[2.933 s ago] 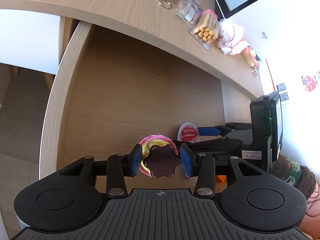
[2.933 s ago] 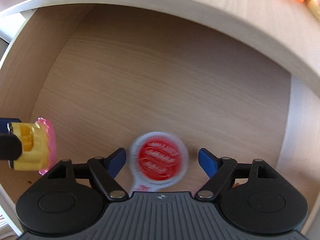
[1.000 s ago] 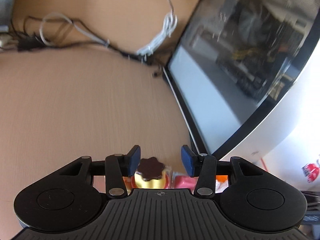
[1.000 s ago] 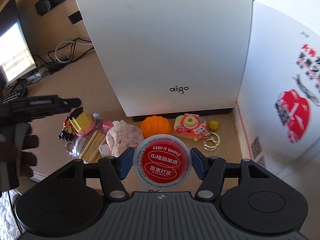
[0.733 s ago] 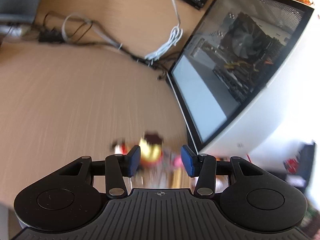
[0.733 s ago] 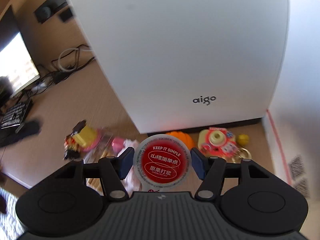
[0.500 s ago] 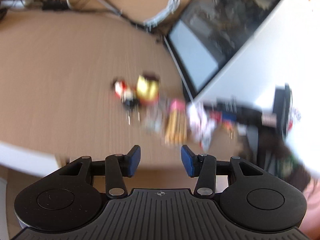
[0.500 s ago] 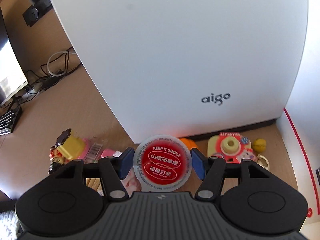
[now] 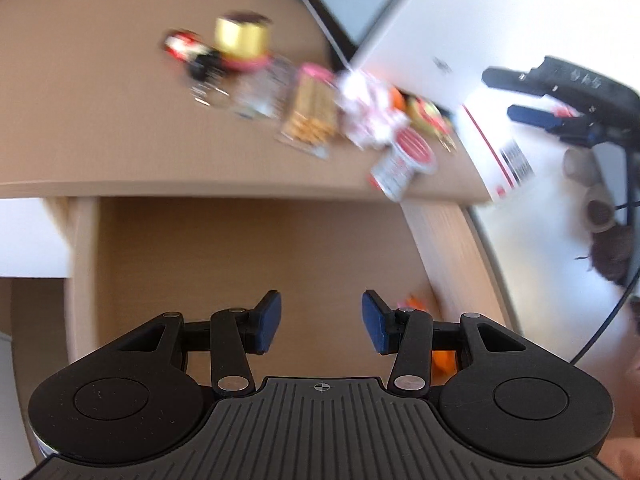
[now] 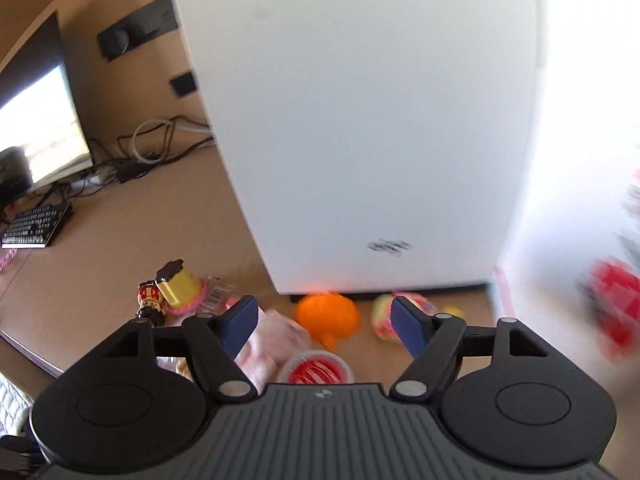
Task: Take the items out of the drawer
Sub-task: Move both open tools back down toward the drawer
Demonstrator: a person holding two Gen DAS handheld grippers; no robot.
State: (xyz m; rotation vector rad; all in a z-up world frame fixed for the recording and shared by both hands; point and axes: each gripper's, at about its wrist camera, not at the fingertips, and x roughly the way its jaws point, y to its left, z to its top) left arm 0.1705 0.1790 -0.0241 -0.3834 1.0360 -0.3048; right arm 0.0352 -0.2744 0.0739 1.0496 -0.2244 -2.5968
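Note:
My left gripper [image 9: 320, 312] is open and holds nothing, hanging over the open wooden drawer [image 9: 240, 260]. An orange item [image 9: 414, 302] lies in the drawer, partly hidden behind the right finger. On the desk above stand the yellow pudding cup [image 9: 240, 40] and the red-lidded cup [image 9: 414, 148], the latter near the desk's front edge. My right gripper [image 10: 324, 314] has its jaws opening. The red-lidded cup [image 10: 318, 372] sits on the desk below them, free of the pads. The picture is blurred by motion.
A row of small items lies along the desk: a biscuit pack [image 9: 312, 112], an orange toy [image 10: 328, 316], a pink cloth toy [image 10: 276, 340]. A white computer case [image 10: 360, 120] stands right behind them. A keyboard [image 10: 36, 224] and a monitor [image 10: 36, 128] are far left.
The left gripper left the pudding cup on the desk and drew back down over the drawer. The right gripper's jaws spread and the red-lidded cup dropped out of them onto the desk.

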